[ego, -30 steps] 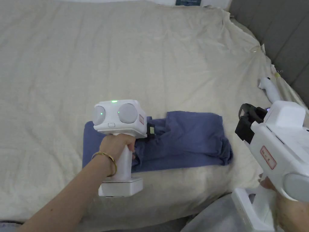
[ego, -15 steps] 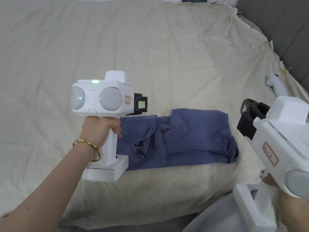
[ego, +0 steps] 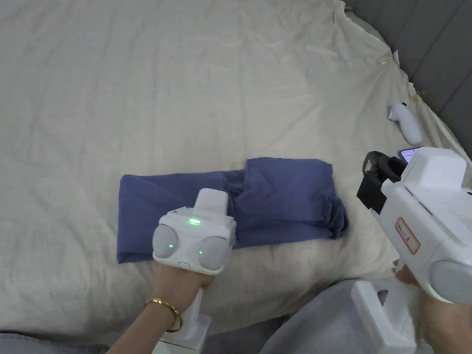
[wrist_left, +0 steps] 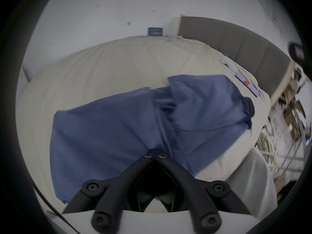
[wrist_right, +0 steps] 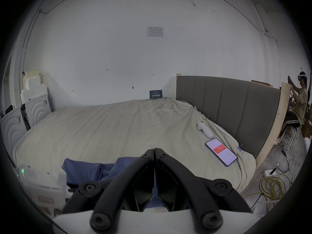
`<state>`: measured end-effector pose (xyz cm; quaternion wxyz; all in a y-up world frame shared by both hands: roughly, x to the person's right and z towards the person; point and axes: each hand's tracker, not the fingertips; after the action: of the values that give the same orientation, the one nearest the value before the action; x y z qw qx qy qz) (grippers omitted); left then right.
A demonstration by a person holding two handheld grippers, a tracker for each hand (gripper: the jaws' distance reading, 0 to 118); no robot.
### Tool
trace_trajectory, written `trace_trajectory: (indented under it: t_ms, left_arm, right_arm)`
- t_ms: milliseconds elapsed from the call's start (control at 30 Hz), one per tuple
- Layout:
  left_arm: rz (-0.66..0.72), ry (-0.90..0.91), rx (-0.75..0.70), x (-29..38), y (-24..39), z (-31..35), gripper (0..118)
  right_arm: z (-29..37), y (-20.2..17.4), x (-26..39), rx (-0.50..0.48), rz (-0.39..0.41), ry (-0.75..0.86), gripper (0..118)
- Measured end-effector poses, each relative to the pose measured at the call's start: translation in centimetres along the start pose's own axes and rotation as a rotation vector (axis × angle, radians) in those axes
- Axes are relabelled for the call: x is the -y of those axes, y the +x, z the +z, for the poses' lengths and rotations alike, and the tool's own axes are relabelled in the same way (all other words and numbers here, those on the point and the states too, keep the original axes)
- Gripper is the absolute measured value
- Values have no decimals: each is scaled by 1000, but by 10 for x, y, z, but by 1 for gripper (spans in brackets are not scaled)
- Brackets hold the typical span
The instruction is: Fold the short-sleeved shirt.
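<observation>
A blue short-sleeved shirt (ego: 276, 198) lies folded into a long band across the cream bed sheet (ego: 184, 92), near the front edge. Its right half is rumpled, with a flap laid over the middle. My left gripper (wrist_left: 155, 151) is shut and points at the shirt's near edge around the middle; I see no cloth pinched between its jaws. In the head view its white body (ego: 196, 235) hides the jaws and part of the shirt (wrist_left: 109, 133). My right gripper (ego: 374, 184) hovers shut and empty beyond the shirt's right end, and the right gripper view shows its jaws (wrist_right: 154, 150) pressed together.
A phone (wrist_right: 221, 151) with a lit screen and a white controller (ego: 405, 123) lie on the sheet at the right, by the grey headboard (ego: 428, 55). Cables (wrist_right: 273, 185) lie on the floor past the bed. A person (wrist_right: 300, 99) sits far off at the right.
My left gripper has come down from above the shirt's left half to its near edge, uncovering that half. The right gripper has hardly moved. The head camera shifted.
</observation>
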<state>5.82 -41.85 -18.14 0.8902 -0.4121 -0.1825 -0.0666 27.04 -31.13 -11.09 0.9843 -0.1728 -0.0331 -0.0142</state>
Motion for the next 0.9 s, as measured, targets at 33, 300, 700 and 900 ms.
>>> trace_trajectory:
  t_ms: [33, 300, 700, 900]
  left_arm:
    - [-40, -15, 24, 1, 8, 0, 0]
    - [221, -4, 288, -32, -23, 1, 0]
    - [528, 119, 308, -71, -222, 62, 28]
    - [621, 1, 446, -31, -291, 39, 118]
  right_arm:
    - [0, 0, 1, 5, -1, -4, 0]
    - [3, -5, 1, -7, -2, -8, 0]
    - [-3, -18, -9, -48, -2, 14, 0]
    - [-7, -23, -10, -56, 0, 7, 0]
